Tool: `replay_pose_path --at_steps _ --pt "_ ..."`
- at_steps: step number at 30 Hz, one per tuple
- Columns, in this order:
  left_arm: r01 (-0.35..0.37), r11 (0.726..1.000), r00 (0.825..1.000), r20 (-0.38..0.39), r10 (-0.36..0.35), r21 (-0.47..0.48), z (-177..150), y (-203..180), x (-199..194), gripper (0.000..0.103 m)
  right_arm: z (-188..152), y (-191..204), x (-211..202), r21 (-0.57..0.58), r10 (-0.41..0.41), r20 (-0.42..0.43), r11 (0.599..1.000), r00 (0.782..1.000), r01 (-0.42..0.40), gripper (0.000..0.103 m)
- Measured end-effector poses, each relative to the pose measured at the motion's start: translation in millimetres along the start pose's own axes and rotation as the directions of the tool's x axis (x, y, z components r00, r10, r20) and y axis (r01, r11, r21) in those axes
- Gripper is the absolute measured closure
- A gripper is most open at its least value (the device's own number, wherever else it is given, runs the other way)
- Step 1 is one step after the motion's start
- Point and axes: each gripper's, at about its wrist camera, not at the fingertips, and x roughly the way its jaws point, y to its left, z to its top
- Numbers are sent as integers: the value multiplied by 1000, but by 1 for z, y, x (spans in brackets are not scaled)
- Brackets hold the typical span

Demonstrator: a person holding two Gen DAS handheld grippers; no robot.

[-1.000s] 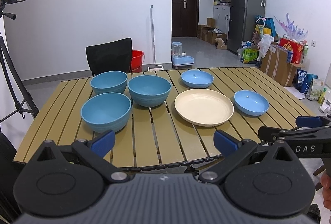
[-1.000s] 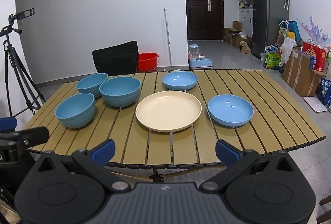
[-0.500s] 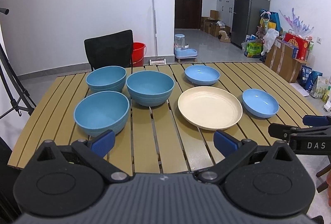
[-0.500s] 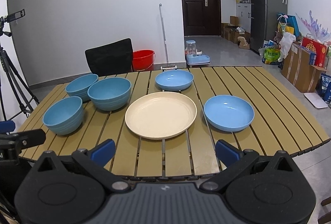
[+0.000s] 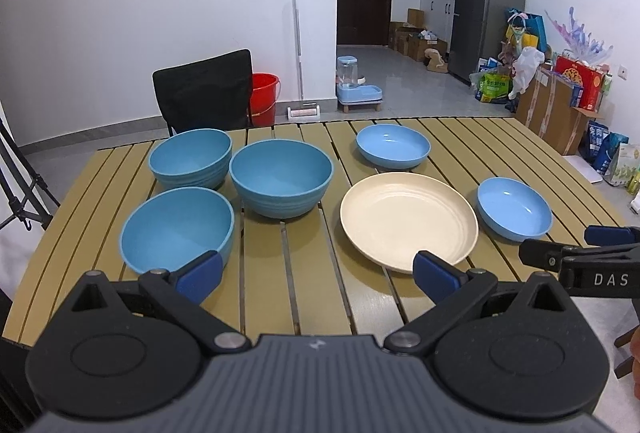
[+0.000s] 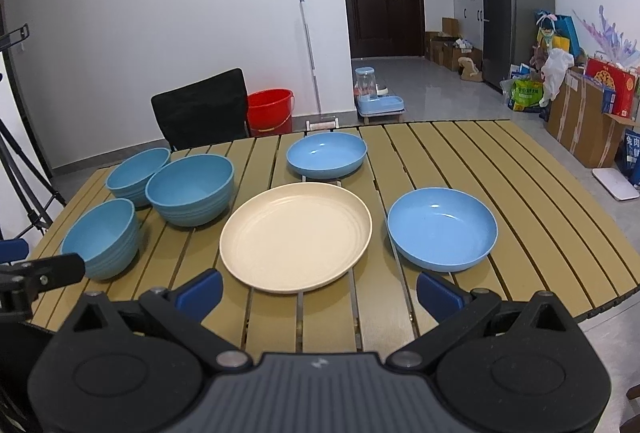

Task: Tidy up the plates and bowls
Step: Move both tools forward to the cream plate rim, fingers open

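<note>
1. Nothing on the slatted table (image 6: 460, 153) is stacked. On the left stand three deep blue bowls: the near bowl (image 5: 178, 229), the middle bowl (image 5: 281, 181) and the far bowl (image 5: 191, 157).
2. In the centre lies the cream plate (image 6: 296, 239). One shallow blue dish (image 6: 442, 229) is just to its right, and a second shallow blue dish (image 6: 326, 155) sits behind it, toward the far edge.
3. The near bowl lies directly ahead of the left gripper (image 5: 316, 269), a little to the left of its axis, just beyond the left fingertip. The middle bowl stands just behind and to the right of it.
4. The right-hand shallow dish lies ahead of the right gripper (image 6: 318, 291), just beyond its right fingertip. The cream plate lies between the two fingertips, closer to the left one.
5. Both grippers are spread wide and hold nothing. Both hover over the near edge of the table.
6. I judge that the left hand is nearer to the bowls and the right hand to the dishes and plate, so each group falls to its own side. The round pieces have no long axis, so a grasp must pinch the rim.
</note>
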Motion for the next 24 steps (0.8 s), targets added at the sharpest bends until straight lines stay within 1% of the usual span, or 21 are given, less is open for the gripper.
replay_pose_path --at_steps 8,12,14,18,23,24 --pt "-1 1000 999 -33 1 0 18 -4 34 0 16 -11 29 12 7 -36 1000 999 -7 0" --pt "-14 1000 997 -72 13 -4 28 -5 56 0 28 -16 48 16 10 -58 1000 998 -9 2" --pt "-13 1000 995 -95 12 -11 34 -4 68 0 34 -20 57 23 19 -75 1000 997 -17 7" --pt "-19 1000 991 -133 18 -7 42 -9 92 0 45 -27 79 34 32 -119 999 992 -29 10" --pt "-23 999 981 -195 19 -22 51 -7 124 0 58 -35 107 42 47 -174 998 984 -40 19" --pt "-25 999 978 -207 18 -28 53 -7 131 0 61 -36 113 44 49 -185 998 982 -41 19"
